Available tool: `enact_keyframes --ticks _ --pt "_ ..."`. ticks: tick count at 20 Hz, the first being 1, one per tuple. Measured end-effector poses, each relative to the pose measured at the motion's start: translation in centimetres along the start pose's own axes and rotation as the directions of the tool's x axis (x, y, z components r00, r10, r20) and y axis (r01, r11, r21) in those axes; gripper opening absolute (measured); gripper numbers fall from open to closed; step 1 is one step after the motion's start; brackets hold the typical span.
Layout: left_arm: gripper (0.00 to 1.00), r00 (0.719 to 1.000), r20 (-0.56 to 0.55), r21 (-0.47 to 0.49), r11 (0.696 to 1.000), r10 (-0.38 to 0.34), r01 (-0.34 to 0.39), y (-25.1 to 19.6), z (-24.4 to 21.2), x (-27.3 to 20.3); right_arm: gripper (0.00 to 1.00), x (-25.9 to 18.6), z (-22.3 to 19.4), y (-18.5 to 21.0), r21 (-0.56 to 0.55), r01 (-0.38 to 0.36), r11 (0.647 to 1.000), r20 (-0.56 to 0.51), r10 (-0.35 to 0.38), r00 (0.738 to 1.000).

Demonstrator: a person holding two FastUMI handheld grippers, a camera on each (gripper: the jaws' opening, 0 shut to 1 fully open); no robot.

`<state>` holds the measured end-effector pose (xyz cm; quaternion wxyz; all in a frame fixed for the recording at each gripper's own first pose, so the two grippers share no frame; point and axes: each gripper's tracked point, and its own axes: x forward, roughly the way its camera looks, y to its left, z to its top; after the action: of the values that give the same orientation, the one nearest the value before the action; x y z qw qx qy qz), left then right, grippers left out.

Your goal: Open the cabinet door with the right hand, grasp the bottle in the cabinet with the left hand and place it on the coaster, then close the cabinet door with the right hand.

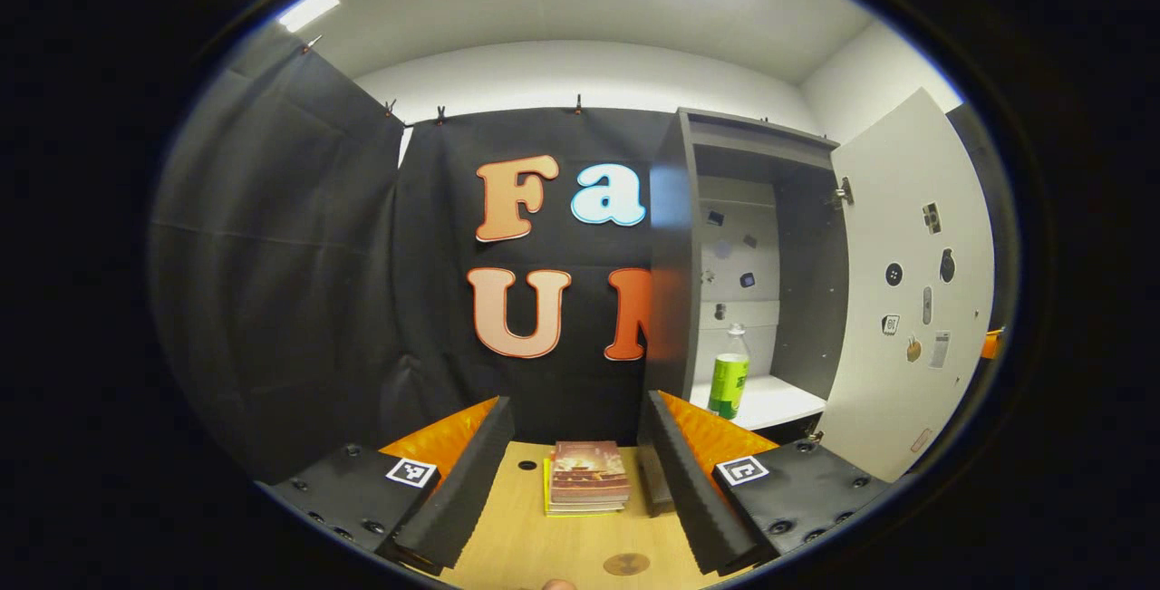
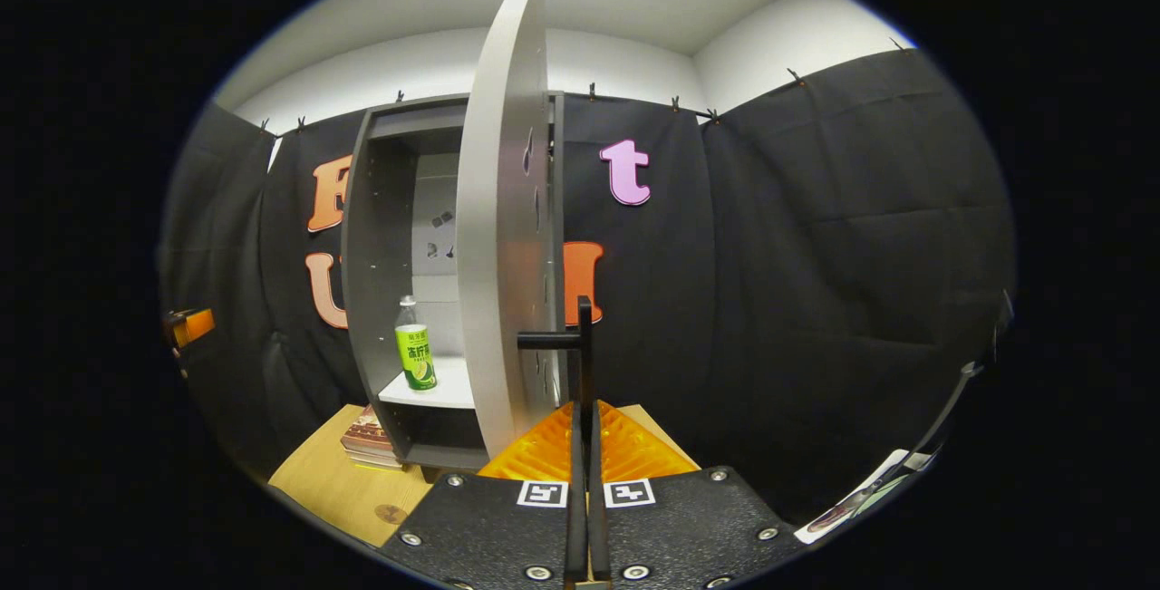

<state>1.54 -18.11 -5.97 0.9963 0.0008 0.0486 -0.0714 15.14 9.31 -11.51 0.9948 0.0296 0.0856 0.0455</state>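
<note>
The tall grey cabinet [image 1: 675, 236] stands on the light wooden bench [image 1: 535, 536], its pale door [image 1: 911, 282] swung wide open; inside, on the white shelf [image 2: 435, 388], stands the clear plastic bottle with a green label [image 1: 729, 374], upright; the left gripper [image 1: 573, 472] hovers over the bench, fingers well apart; the right gripper [image 2: 586, 445] has its fingers together, clamped on the door's black bar handle [image 2: 580, 336]; a small stack of books [image 1: 587, 477] lies beside the cabinet; the round brown coaster [image 1: 626, 564] lies nearer.

No writing can be read; the bottle [image 2: 415, 356] label is too small.
</note>
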Motion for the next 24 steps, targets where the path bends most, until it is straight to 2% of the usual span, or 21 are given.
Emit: enact_keyframes --ticks 2,3,6,9,10,13,19,20,21,23,24 --pt "0.93 1.000 -0.005 0.008 1.000 -0.012 0.012 -2.1 -0.5 0.4 0.00 0.2 0.0 -0.8 0.007 0.000 1.000 -0.002 0.000 1.000" --pt "0.96 1.000 -0.012 0.011 1.000 -0.018 0.018 -3.2 -0.8 0.7 0.00 0.0 0.0 -0.6 0.025 -0.013 1.000 -0.003 0.013 1.000" --pt "0.94 0.998 -0.022 0.020 0.999 -0.050 0.051 -6.7 -1.4 1.7 0.01 0.3 0.0 -0.5 0.030 -0.041 0.999 -0.004 0.041 0.999" --pt "0.94 0.997 -0.022 0.028 0.996 -0.079 0.080 -10.1 -1.4 2.8 0.00 0.3 0.0 -0.2 0.031 -0.082 0.996 -0.002 0.082 0.997" --pt "0.96 0.996 -0.025 0.029 0.996 -0.086 0.087 -11.1 -1.8 3.2 0.00 0.4 0.0 -0.1 0.033 -0.094 0.995 -0.003 0.094 0.996" --pt "0.95 0.993 -0.034 0.028 0.994 -0.109 0.110 -14.2 -2.4 4.3 0.00 0.3 -0.1 0.4 0.055 -0.124 0.991 -0.005 0.124 0.992" --pt "0.96 0.990 -0.043 0.053 0.989 -0.133 0.136 -18.5 -3.9 8.5 0.04 -0.3 -0.3 0.9 0.087 -0.168 0.982 -0.014 0.170 0.985" --pt "0.99 0.990 -0.051 0.053 0.989 -0.135 0.137 -19.2 -4.4 9.3 0.05 -0.4 -0.4 0.9 0.095 -0.164 0.982 -0.016 0.166 0.986" --pt "0.96 0.989 -0.054 0.054 0.989 -0.136 0.139 -19.7 -4.8 10.1 0.05 -0.5 -0.4 0.4 0.090 -0.149 0.985 -0.020 0.152 0.988" --pt "0.99 0.988 -0.060 0.065 0.988 -0.139 0.143 -20.7 -5.5 11.6 0.06 -0.3 -0.4 -0.8 0.074 -0.107 0.991 -0.008 0.108 0.994" --pt "0.94 0.988 -0.063 0.069 0.987 -0.140 0.144 -21.2 -5.9 12.4 0.06 -0.1 -0.4 -1.5 0.067 -0.076 0.995 -0.007 0.077 0.997"
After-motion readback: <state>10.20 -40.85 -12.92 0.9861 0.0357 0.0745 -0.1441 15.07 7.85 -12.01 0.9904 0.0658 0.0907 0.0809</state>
